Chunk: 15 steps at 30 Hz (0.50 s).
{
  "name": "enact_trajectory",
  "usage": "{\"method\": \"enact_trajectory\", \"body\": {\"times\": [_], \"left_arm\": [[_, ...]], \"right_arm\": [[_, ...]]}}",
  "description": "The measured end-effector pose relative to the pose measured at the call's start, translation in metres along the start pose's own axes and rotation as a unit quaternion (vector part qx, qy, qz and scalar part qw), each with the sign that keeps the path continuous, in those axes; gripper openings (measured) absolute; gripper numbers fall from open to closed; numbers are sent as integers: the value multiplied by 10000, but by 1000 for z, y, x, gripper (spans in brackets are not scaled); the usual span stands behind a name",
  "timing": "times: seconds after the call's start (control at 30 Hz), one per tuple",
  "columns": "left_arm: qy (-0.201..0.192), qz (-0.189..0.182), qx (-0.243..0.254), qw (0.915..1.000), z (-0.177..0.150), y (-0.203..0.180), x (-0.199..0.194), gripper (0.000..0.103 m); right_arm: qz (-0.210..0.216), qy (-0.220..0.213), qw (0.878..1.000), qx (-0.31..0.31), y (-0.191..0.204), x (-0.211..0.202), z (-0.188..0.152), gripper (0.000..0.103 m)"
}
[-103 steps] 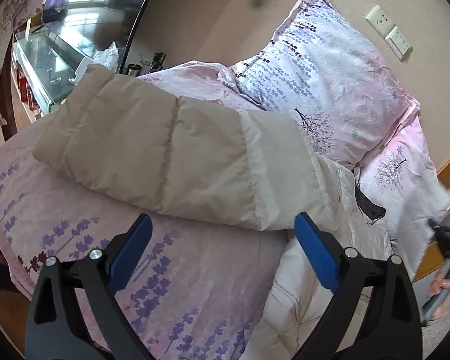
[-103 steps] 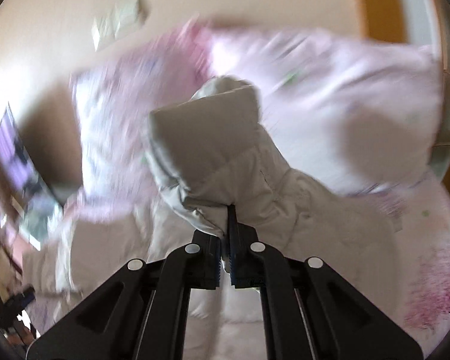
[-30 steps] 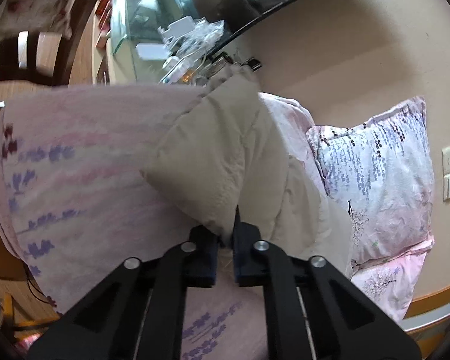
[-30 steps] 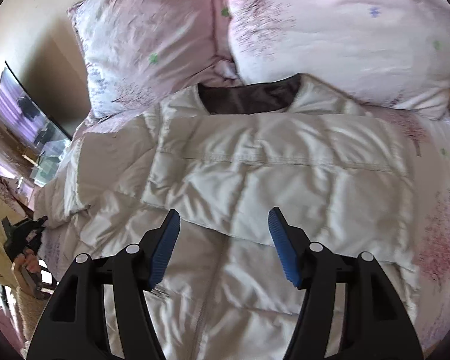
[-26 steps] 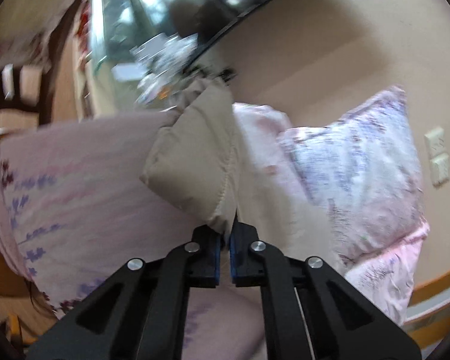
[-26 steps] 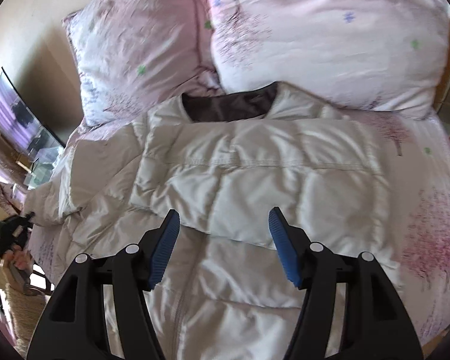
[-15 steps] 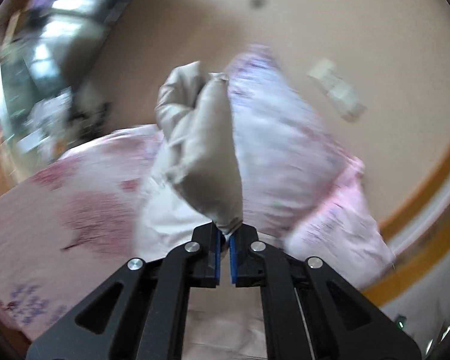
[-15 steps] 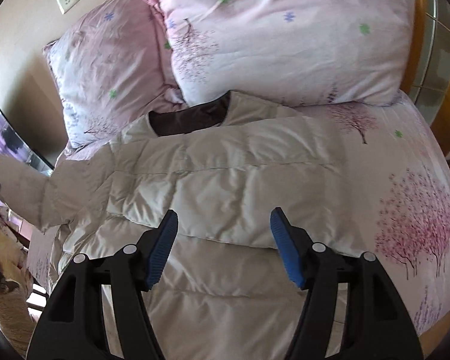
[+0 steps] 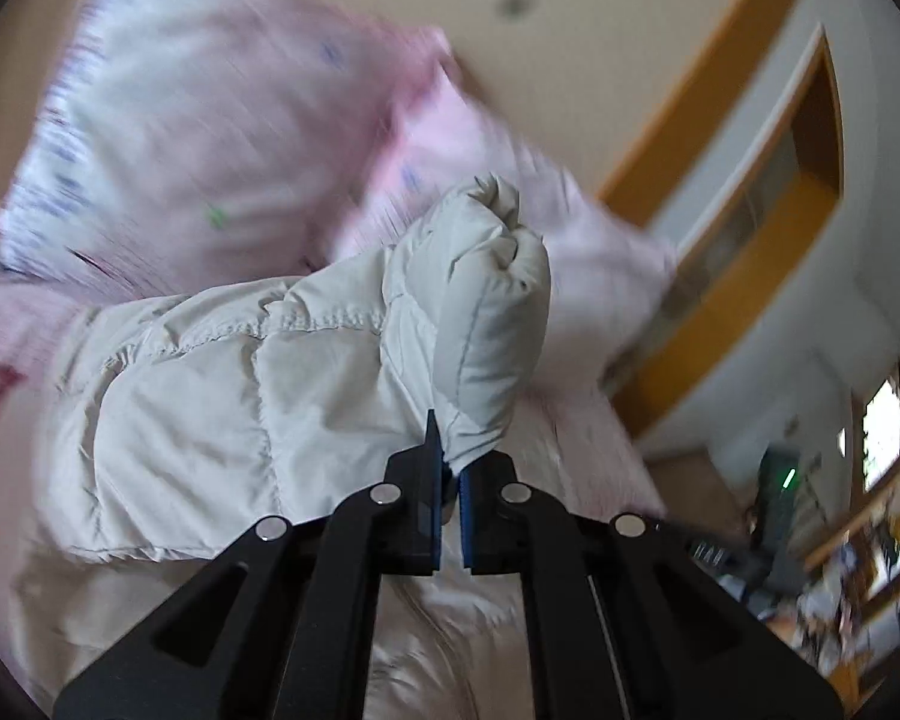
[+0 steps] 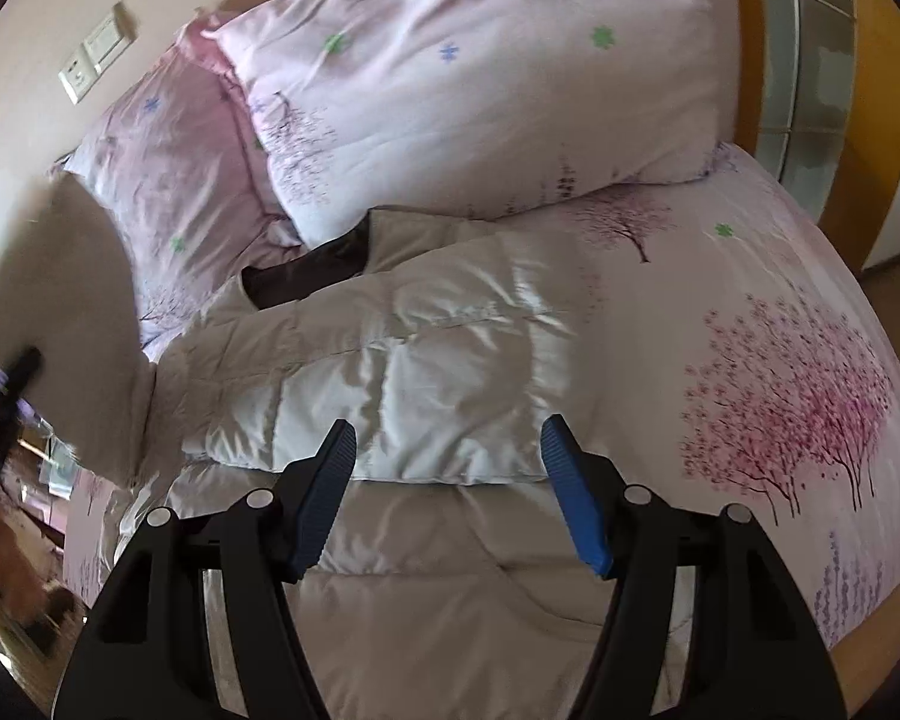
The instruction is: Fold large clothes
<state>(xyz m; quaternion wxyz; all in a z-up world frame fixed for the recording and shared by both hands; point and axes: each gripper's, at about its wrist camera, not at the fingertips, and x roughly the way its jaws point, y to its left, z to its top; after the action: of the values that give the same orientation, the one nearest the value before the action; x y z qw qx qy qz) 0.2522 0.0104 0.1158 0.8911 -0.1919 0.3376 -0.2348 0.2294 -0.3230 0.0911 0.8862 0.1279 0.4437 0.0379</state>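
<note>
The left hand-held gripper (image 9: 448, 480) is clenched on the cuff end of the puffer jacket's left sleeve (image 9: 474, 324), which rises from the pads toward twelve o'clock in the left wrist view, its cuff bunched at the top. The cream puffer jacket (image 10: 402, 372) lies flat on the bed (image 10: 810, 360), collar (image 10: 312, 267) toward the two floral pillows (image 10: 480, 84) at twelve o'clock and hem toward the camera, so its long axis runs from six to twelve. The other sleeve (image 10: 426, 360) is already laid crosswise over the chest, running from nine to three o'clock.

The right hand-held gripper (image 10: 447, 492) is released, jaws wide apart and holding nothing, hovering above the near edge of that folded sleeve. In the right wrist view the lifted sleeve shows as a blurred cream mass at nine o'clock, with a dark part of the left tool just below it.

By my reading, the move in hand is carrying the lifted sleeve across the body toward three o'clock to lie over or beside the first sleeve. The left hand is the one placed for it; the right is nearer the chest and could pin the layers.

Room is generous toward three o'clock, where bare sheet reaches the bed's edge. The pillows crowd the collar end, and the padded fabric will likely spring back.
</note>
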Motion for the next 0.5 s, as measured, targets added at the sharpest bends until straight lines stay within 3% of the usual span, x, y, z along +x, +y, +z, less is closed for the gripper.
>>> {"method": "enact_trajectory", "body": {"times": [0.2,0.3,0.37,0.4,0.5], "left_arm": [[939,479,483,9933,-39,-22,88,6],[1338,619,546,9876,-56,-23,108,14],[1540,406,540,9858,-61,-23,109,45],[1596,213,449,9859,-64,-16,103,70],[1579,-231,366,9865,-65,-15,77,81]], "right_arm": [[121,78,9997,181,-7,9,2,66],[228,143,9994,212,-5,16,4,66],[347,211,9989,245,-4,20,5,66],[400,242,9986,257,-3,21,6,66],[662,359,9967,297,3,27,7,66]]}}
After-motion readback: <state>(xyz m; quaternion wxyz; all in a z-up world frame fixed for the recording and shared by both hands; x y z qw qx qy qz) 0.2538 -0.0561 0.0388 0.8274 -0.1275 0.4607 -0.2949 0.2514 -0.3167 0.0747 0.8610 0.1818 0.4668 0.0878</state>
